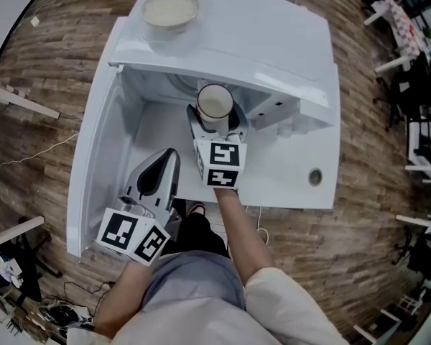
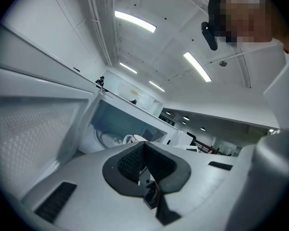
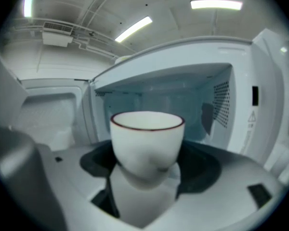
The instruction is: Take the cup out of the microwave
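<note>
A white cup [image 1: 215, 105] with a thin dark rim stands upright between the jaws of my right gripper [image 1: 215, 118], which is shut on it just in front of the open microwave [image 1: 273, 42]. In the right gripper view the cup [image 3: 145, 143] fills the middle, gripped low by the right gripper [image 3: 145, 177], with the lit oven cavity [image 3: 183, 100] behind it. My left gripper [image 1: 167, 160] hangs lower left, near the open door [image 1: 93, 157], with its jaws together and nothing between them. The left gripper view has the left gripper [image 2: 145, 172] aimed at the cavity, and the cup [image 2: 135, 139] shows small and far.
A bowl [image 1: 170, 9] of pale food sits on top of the microwave at the back left. The door swings out to the left. The microwave stands on a white surface [image 1: 287, 185] above a wooden floor [image 1: 50, 63]. Chairs and desks [image 1: 416, 85] are at the far right.
</note>
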`<state>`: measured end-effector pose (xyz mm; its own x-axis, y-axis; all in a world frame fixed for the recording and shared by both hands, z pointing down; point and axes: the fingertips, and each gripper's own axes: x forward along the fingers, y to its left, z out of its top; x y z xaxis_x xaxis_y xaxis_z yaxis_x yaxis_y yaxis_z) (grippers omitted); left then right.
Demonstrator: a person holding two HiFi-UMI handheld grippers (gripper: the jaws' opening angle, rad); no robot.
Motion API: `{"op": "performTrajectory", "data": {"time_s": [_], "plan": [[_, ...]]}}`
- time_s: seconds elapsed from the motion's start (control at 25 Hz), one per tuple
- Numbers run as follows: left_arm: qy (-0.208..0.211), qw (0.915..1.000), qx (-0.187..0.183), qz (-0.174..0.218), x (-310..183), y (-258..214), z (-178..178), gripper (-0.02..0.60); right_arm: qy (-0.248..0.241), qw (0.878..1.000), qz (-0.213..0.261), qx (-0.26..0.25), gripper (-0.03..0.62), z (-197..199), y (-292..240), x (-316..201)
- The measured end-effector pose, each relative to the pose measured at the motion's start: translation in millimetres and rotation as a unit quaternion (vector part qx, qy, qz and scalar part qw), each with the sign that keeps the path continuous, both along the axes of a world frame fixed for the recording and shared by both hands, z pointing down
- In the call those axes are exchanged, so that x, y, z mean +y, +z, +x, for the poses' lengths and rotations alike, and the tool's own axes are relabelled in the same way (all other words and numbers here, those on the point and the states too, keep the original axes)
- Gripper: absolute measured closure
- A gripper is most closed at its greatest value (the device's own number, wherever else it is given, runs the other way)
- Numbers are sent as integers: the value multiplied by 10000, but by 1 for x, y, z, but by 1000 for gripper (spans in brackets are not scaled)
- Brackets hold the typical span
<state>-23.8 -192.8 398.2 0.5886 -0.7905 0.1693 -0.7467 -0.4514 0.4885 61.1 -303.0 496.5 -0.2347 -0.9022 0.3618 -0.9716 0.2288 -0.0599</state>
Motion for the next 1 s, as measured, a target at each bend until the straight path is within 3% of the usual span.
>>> {"op": "performTrajectory", "data": {"time_s": [1.0], "plan": [[156,9998,-3,123,15,-20,3,572,-560,9984,81,-3,207,-18,-45,66]]}}
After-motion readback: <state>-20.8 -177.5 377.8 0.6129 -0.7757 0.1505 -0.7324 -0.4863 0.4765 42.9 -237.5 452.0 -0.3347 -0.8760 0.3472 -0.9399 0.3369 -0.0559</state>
